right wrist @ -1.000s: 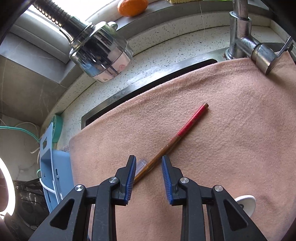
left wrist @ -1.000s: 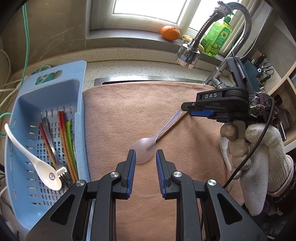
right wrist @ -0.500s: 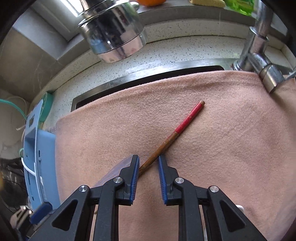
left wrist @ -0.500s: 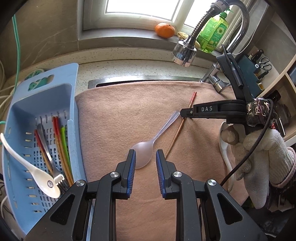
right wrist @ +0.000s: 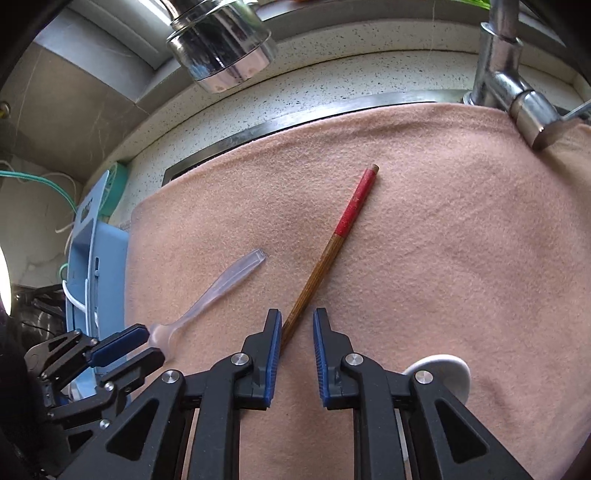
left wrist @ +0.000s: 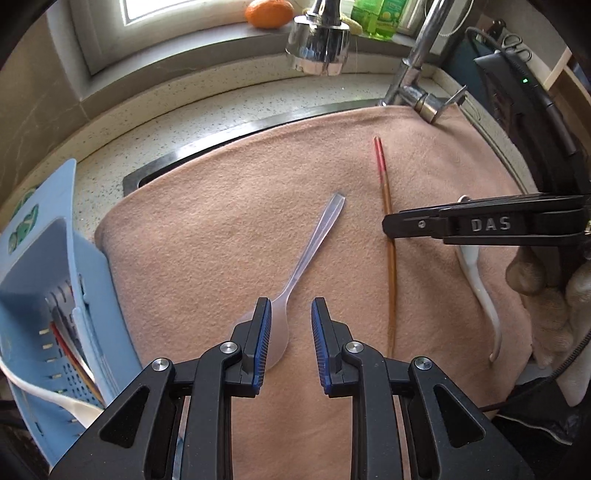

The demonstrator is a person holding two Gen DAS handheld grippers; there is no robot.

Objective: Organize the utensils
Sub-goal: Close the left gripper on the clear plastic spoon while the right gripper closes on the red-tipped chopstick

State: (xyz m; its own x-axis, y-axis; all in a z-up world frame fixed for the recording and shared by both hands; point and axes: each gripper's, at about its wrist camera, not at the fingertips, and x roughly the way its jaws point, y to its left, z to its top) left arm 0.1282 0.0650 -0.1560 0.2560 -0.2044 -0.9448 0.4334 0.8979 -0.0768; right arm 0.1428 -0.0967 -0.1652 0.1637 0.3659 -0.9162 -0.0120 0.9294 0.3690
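A clear plastic spoon [left wrist: 314, 243] lies on the pink cloth [left wrist: 221, 236], its bowl between the open fingers of my left gripper [left wrist: 290, 325]; it also shows in the right wrist view [right wrist: 218, 291]. A wooden chopstick with a red end [left wrist: 388, 243] lies to its right. My right gripper [right wrist: 297, 336] is open with the chopstick [right wrist: 332, 243] running between its fingers, close to the left one. A white ceramic spoon [left wrist: 480, 291] lies at the right, its bowl showing by the right gripper [right wrist: 443, 369]. The blue utensil basket [left wrist: 40, 295] at the left holds several utensils.
A tap head [left wrist: 317, 40] hangs over the far edge of the cloth, with the tap base [left wrist: 421, 92] at the right. An orange [left wrist: 269, 13] and a green bottle [left wrist: 376, 14] stand on the window sill. A gloved hand [left wrist: 550, 302] holds the right gripper.
Both grippers have moved down and forward toward the cloth. The left now straddles the clear spoon's bowl. The right has shifted from the spoon's handle end to the chopstick and opened slightly.
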